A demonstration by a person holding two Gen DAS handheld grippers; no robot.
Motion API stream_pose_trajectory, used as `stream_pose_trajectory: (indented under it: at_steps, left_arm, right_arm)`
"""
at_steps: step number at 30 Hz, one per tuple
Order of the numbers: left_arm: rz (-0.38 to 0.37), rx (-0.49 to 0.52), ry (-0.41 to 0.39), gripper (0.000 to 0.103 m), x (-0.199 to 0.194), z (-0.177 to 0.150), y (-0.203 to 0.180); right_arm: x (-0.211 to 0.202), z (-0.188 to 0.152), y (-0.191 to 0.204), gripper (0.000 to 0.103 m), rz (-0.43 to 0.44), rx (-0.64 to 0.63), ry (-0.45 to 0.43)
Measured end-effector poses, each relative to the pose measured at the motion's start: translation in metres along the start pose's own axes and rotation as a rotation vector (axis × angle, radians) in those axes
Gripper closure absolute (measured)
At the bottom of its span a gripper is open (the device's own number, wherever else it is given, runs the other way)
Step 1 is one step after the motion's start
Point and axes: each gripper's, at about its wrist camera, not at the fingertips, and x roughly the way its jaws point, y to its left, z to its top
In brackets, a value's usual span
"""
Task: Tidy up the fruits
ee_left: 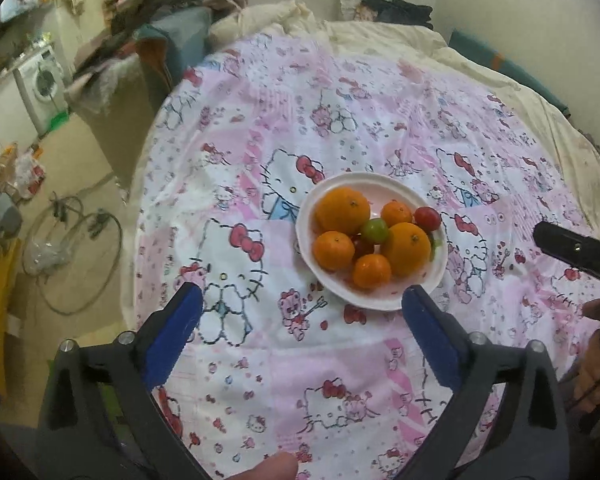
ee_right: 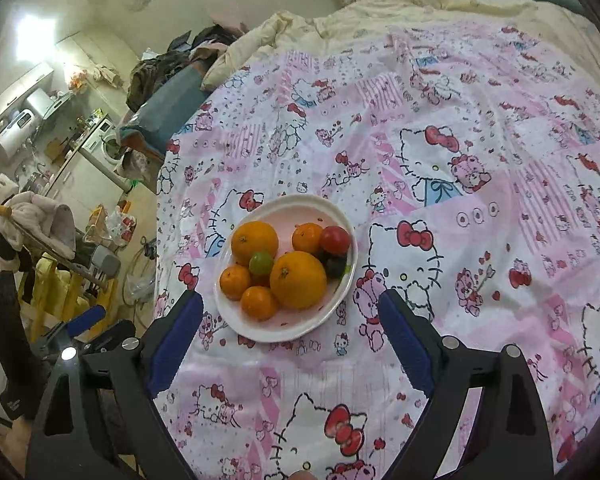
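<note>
A white plate (ee_left: pixel 384 301) (ee_right: pixel 288 330) sits on a Hello Kitty bedspread and holds a pile of fruit. On it are two big oranges (ee_left: pixel 342 209) (ee_right: pixel 298 279), three small mandarins (ee_left: pixel 333 250) (ee_right: pixel 259 302), a green tomato (ee_left: pixel 374 231) (ee_right: pixel 261 263), a red tomato (ee_left: pixel 427 218) (ee_right: pixel 334 239) and a dark fruit (ee_right: pixel 334 266). My left gripper (ee_left: pixel 302 298) is open and empty, above the spread just short of the plate. My right gripper (ee_right: pixel 290 306) is open and empty, its fingers either side of the plate's near edge. The right gripper's black body shows in the left wrist view (ee_left: pixel 572 250).
The pink and white bedspread (ee_left: pixel 340 120) (ee_right: pixel 480 160) covers the bed, with a cream duvet (ee_right: pixel 420 4) bunched at the far end. Left of the bed lie clothes piles (ee_left: pixel 164 4), a washing machine (ee_left: pixel 40 80), floor cables (ee_left: pixel 72 248) and clutter.
</note>
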Motion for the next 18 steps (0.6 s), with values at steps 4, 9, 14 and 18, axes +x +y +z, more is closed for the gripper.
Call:
stream_pose_trajectory:
  at_steps: [4,9,14,18]
  left_arm:
    - [0.002,0.006,-0.045,0.004,-0.012,-0.005,-0.003]
    - [0.003,0.014,-0.110,0.000,-0.024,-0.008,-0.007]
    - [0.001,0.035,-0.124,0.000,-0.025,-0.012,-0.013]
    - [0.017,0.049,-0.134,0.000,-0.021,-0.014,-0.018]
  right_arm:
    - [-0.013,-0.012,0.005,0.011,-0.020,-0.017,-0.039]
    - [-0.025,-0.028,0.012,0.000,-0.058,-0.045,-0.092]
    - [-0.024,-0.040,0.014,0.000,-0.103,-0.088,-0.143]
    - [-0.010,-0.043,0.012,0.000,-0.133,-0.106,-0.142]
